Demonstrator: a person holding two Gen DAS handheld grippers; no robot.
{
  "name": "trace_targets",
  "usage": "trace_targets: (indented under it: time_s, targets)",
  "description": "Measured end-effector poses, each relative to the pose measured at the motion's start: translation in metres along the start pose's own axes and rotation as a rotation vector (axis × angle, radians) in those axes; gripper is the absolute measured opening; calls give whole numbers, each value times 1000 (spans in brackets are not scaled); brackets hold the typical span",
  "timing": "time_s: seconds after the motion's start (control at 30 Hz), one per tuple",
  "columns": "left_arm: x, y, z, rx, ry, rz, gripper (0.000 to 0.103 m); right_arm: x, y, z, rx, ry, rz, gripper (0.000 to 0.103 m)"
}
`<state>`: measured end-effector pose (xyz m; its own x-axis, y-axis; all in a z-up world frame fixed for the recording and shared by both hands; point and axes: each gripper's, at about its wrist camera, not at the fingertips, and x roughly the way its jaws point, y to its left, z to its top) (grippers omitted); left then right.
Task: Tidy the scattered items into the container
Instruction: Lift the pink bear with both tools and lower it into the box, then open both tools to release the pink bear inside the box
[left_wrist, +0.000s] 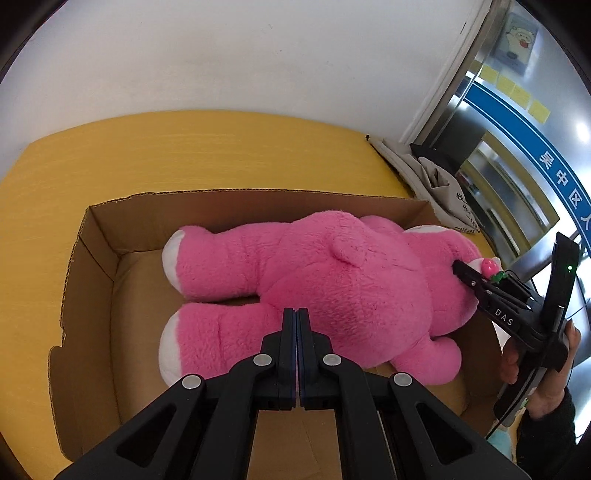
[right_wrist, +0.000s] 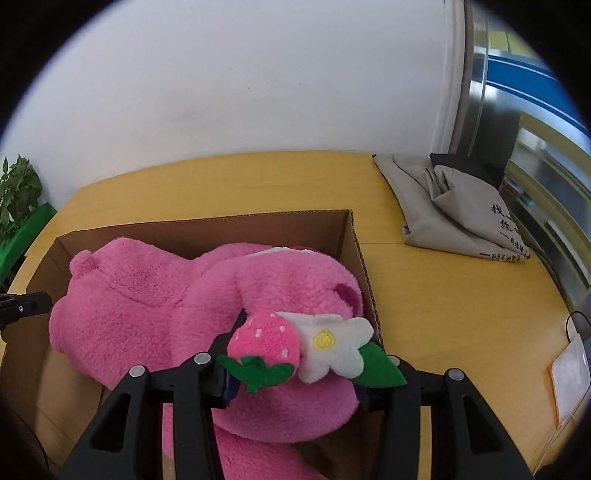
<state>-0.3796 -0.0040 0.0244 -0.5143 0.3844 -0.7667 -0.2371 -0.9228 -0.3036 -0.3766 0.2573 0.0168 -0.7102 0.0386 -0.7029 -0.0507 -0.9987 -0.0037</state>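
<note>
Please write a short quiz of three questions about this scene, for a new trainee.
1. True or false: the pink plush bear lies inside the cardboard box.
2. Which gripper has its jaws pressed together with nothing between them: the left gripper or the right gripper?
3. What lies on the yellow table to the right of the box? A) grey cloth bag B) a blue cup C) a book

Key: 1 true; 2 left gripper; 3 A.
</note>
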Motion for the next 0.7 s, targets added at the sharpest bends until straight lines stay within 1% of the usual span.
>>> trace_targets:
  time_s: [0.03, 0.1, 0.13, 0.17, 0.2, 0.23, 0.27, 0.3, 0.33, 0.37, 0.43, 0.5, 0.57, 0.6, 0.7]
  targets:
    - [2, -1, 1, 2, 6, -1, 0, 0, 3, 2, -4, -9, 11, 46]
    - [6, 0, 3, 2, 17, 6, 9, 4, 11, 4, -20, -18, 38, 46]
    - [7, 0, 5, 2, 15, 6, 22, 9, 15, 7, -31, -14, 44, 46]
    - [9, 1, 7, 2, 10, 9, 44, 15, 19, 8, -42, -9, 39, 46]
    - [10, 2, 9, -2, 3, 12, 58, 17, 21, 9, -52, -8, 30, 46]
    - [11, 4, 9, -11, -6, 11, 76, 20, 23, 11, -59, -11, 25, 48]
    - [12, 5, 9, -23, -15, 8, 78, 21, 23, 12, -60, -15, 26, 49]
    - [14, 7, 9, -34, -14, 6, 78, 22, 21, 14, -57, -15, 32, 54]
    - [18, 8, 9, -40, -5, 8, 77, 23, 19, 15, -51, -15, 36, 62]
    - [20, 9, 9, -42, 7, 14, 77, 25, 16, 15, -45, -13, 38, 66]
    - [18, 8, 5, -35, 12, 22, 77, 27, 8, 14, -21, 5, 34, 82]
    - [2, 4, -2, -3, -12, 33, 77, 20, -1, 11, 8, 35, 70, 82]
    - [-21, -3, -16, 36, -31, 50, 78, 0, -8, 2, 16, 68, 100, 82]
    - [-30, -6, -24, 56, -26, 63, 78, -9, -11, -4, 4, 79, 116, 82]
    - [-51, -7, -55, 89, 27, 122, 78, -40, -12, -36, -91, 142, 225, 82]
